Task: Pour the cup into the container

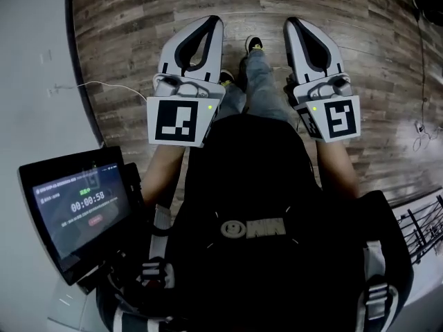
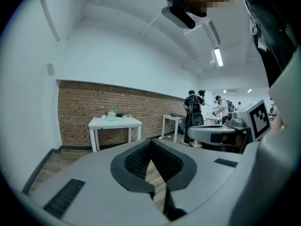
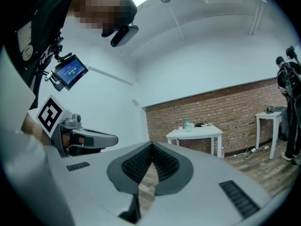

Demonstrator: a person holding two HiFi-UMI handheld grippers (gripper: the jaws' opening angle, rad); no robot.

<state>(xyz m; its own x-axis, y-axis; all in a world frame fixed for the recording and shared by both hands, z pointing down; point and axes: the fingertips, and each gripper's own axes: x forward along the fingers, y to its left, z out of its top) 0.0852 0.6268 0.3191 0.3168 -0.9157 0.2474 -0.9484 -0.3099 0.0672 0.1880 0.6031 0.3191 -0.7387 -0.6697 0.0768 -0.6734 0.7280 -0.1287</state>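
Note:
Both grippers are held side by side in front of the person, above the wooden floor (image 1: 124, 19). My left gripper (image 1: 214, 21) is shut with nothing between its jaws; in its own view the jaws (image 2: 151, 141) meet at the tips. My right gripper (image 1: 291, 21) is likewise shut and empty, with its jaws (image 3: 151, 145) closed together. Far ahead a white table (image 2: 115, 122) stands against a brick wall; it also shows in the right gripper view (image 3: 195, 132). A pale green bottle (image 2: 111, 113) and small items stand on it. I cannot make out a cup or a container.
A tablet screen (image 1: 76, 209) hangs at the person's left. A white wall (image 1: 34, 61) runs along the left, and a thin cable (image 1: 97, 85) lies on the floor beside it. A second white table (image 2: 175, 119) and several people (image 2: 193, 109) are to the right.

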